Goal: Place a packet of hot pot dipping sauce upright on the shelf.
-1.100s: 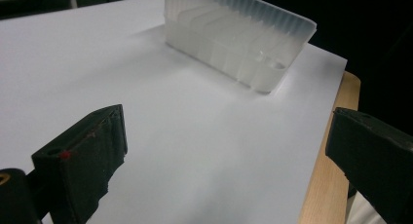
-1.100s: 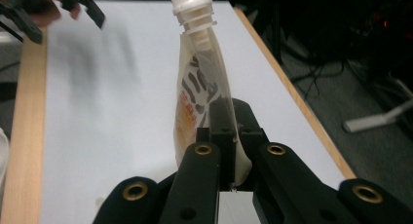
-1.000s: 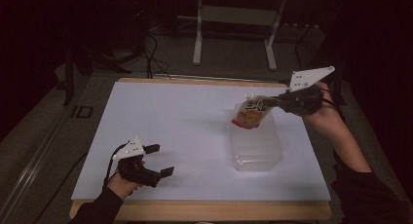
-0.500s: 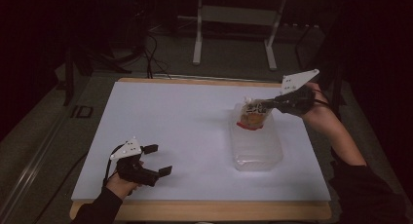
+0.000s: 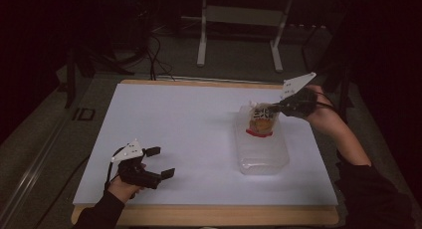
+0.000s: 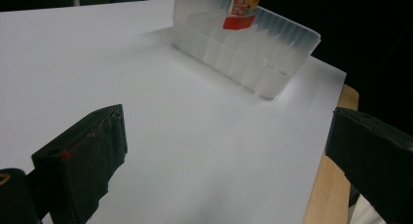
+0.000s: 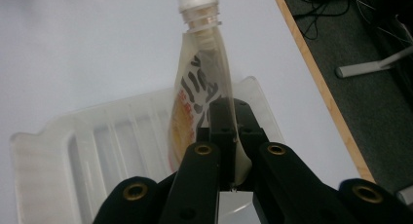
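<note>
dim room around a white table top (image 5: 199, 139) on a wooden board. right gripper (image 5: 278, 107) at the far right, jaws pressed together on the edge of a spouted drink pouch (image 5: 262, 120), white cap uppermost in the right gripper view (image 7: 197, 0). pouch hanging upright over the far end of a clear ribbed plastic tray (image 5: 263, 157), lower red edge apparently just inside it. left gripper (image 5: 158, 162) resting near the front left edge, jaws spread wide, nothing between them. step in hand, by judgement: lowering the pouch into the tray. next move likely needs a short descent, then a release once the pouch settles.
</note>
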